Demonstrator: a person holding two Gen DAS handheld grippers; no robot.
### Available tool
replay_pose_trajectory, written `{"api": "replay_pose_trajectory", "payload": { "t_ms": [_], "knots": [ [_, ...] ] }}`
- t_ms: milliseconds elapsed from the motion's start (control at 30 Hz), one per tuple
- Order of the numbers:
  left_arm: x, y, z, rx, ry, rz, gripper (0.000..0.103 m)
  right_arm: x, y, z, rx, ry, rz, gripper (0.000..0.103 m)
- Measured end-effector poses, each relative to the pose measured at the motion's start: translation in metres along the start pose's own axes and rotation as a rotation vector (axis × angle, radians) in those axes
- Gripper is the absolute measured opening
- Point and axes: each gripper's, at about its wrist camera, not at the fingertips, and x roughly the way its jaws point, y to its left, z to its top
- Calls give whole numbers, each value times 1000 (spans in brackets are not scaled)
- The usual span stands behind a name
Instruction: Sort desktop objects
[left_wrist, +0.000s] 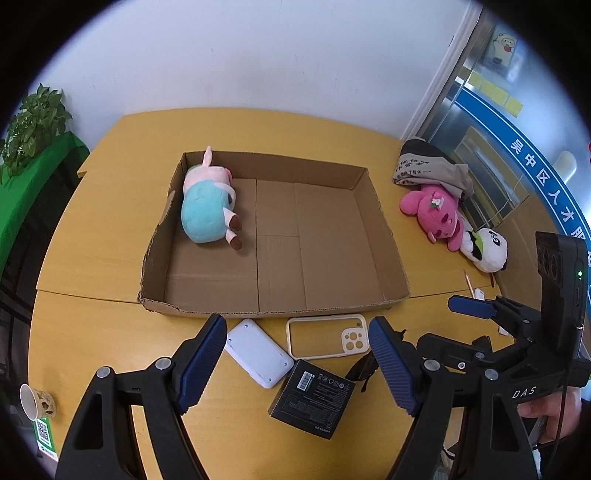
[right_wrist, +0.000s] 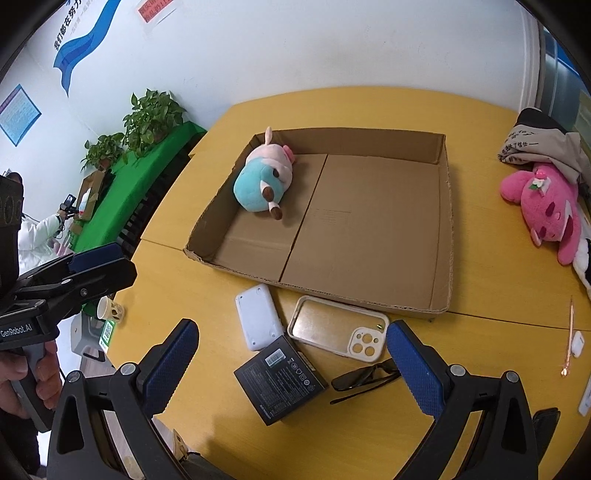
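Between picks: both grippers hover empty over the small items at the desk's near edge, box only partly filled

Left gripper (left_wrist: 297, 363) and right gripper (right_wrist: 291, 363): fingers spread wide, nothing pinched. Cardboard box (left_wrist: 384, 229) holds just the blue/pink plush (left_wrist: 207, 206), by its left wall. Still out on the desk (left_wrist: 92, 236): white power bank (left_wrist: 258, 352), phone case (left_wrist: 327, 336), black box (left_wrist: 312, 398), sunglasses (right_wrist: 365, 376), w/ pink plush (left_wrist: 436, 214) & panda (left_wrist: 487, 251) far right. Next, prob: drop onto one flat item, fingers astride its narrow sides, close, lift into box – the black box overlaps the power bank's corner, so take it first
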Motion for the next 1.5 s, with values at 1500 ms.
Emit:
{"api": "replay_pose_trajectory", "payload": {
  "t_ms": [1500],
  "knots": [
    [125, 40, -104, -77, 301, -214, 77, 107, -19, -129, 221, 351, 219, 103]
  ]
}}
